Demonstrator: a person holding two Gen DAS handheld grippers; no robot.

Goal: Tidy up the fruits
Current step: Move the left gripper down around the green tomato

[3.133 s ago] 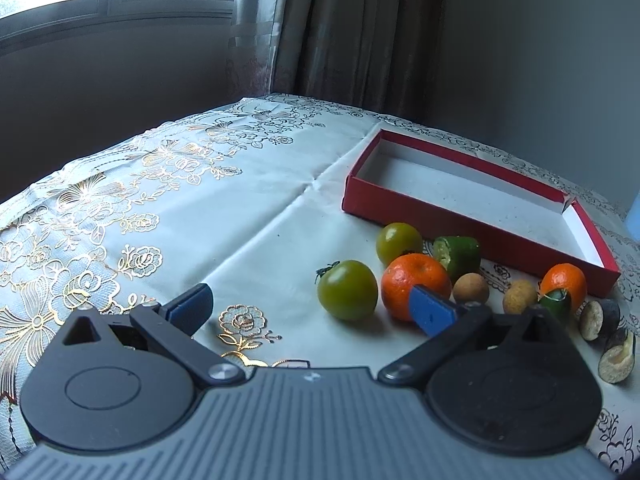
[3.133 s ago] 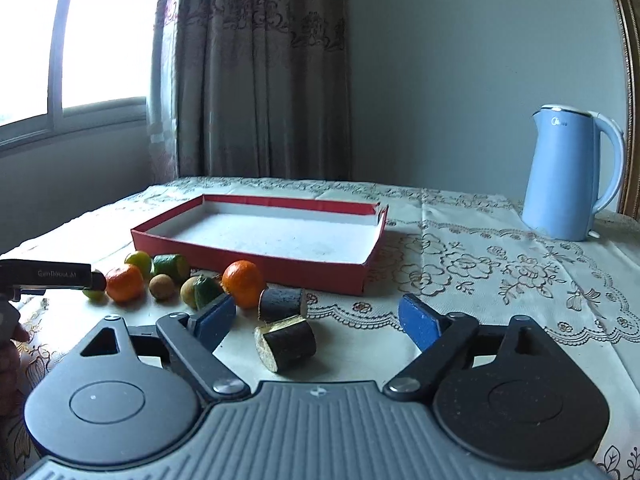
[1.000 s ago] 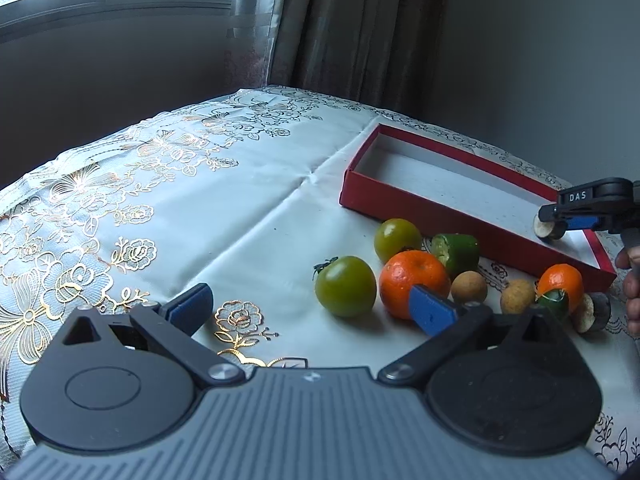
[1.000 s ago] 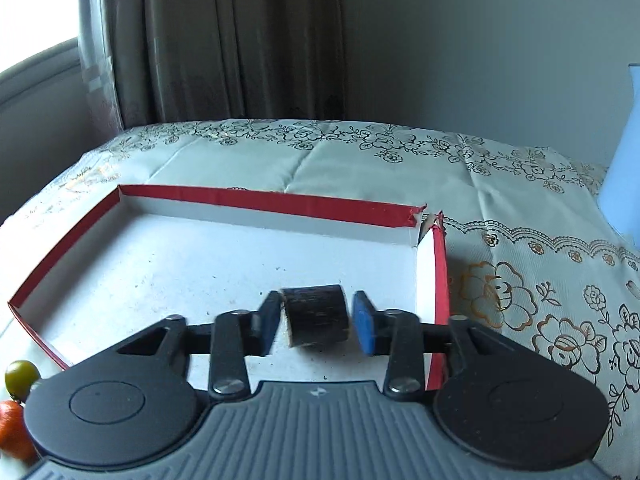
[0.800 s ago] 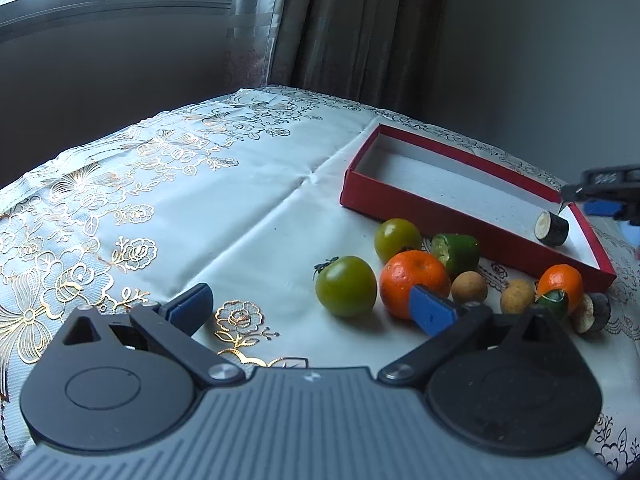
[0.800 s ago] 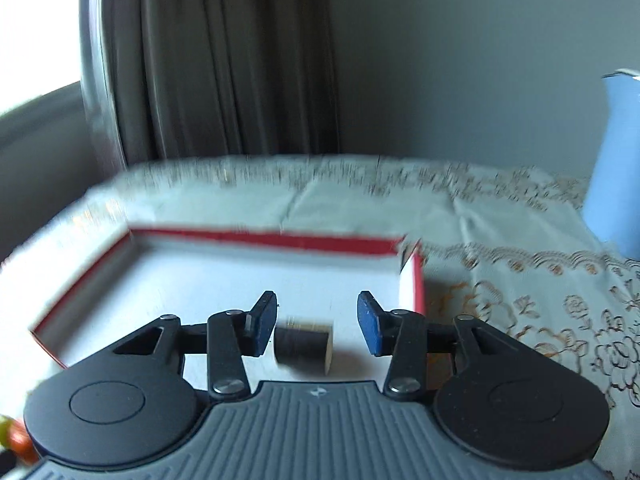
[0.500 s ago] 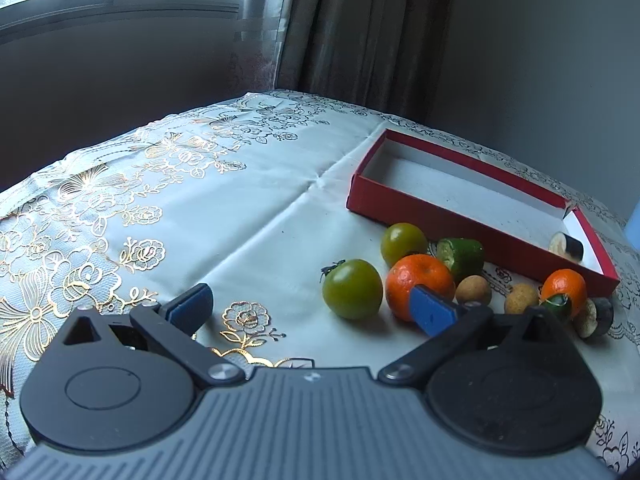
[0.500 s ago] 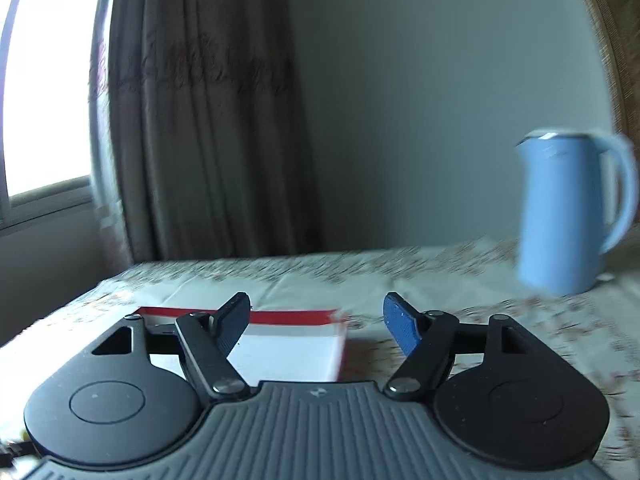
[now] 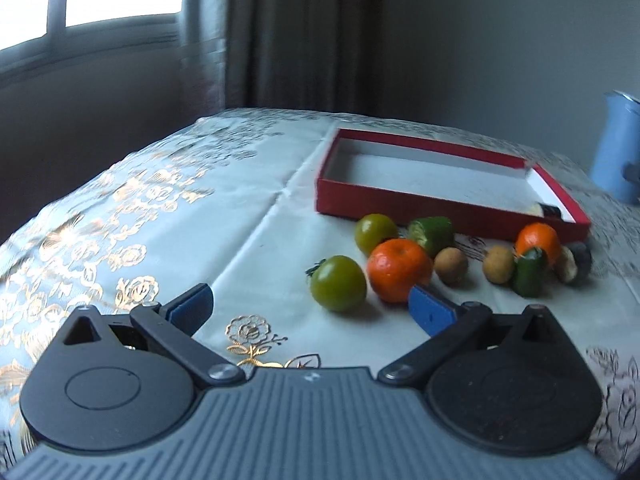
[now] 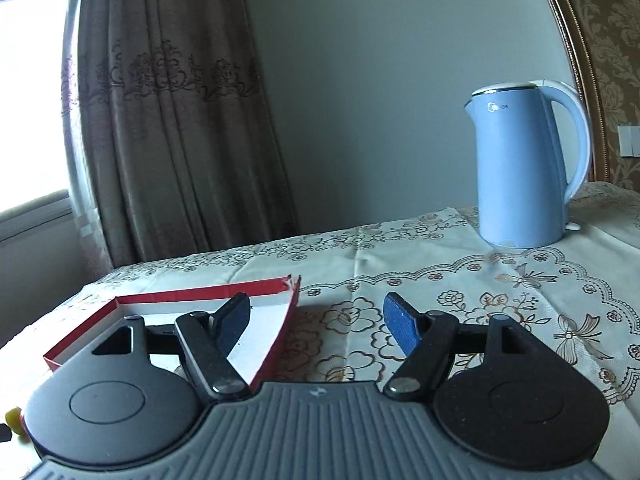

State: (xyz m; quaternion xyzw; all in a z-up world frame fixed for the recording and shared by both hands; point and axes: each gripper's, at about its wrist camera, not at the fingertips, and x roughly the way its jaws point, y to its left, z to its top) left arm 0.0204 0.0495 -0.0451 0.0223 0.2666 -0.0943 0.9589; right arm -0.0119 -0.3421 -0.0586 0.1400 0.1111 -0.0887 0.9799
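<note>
A red box (image 9: 452, 216) with a white floor holds one dark eggplant piece (image 9: 550, 211) in its right corner. In front of it lie two green tomatoes (image 9: 338, 283), two tangerines (image 9: 400, 270), two green pepper pieces (image 9: 432, 232), two brown longans (image 9: 451, 265) and another eggplant piece (image 9: 574, 262). My left gripper (image 9: 308, 304) hovers open and empty just before the near tomato and tangerine. My right gripper (image 10: 318, 312) is open and empty, past the box's right corner (image 10: 276, 284) over the tablecloth.
A blue kettle (image 10: 524, 168) stands at the back right of the table. Curtains and a window lie behind the table. The flowered tablecloth (image 9: 160, 208) stretches out left of the box. A small fruit (image 10: 12, 416) peeks in at the right wrist view's lower left edge.
The right gripper opened, left the eggplant piece in the box, and swung right toward the kettle. The left gripper rolled slightly and stayed in place.
</note>
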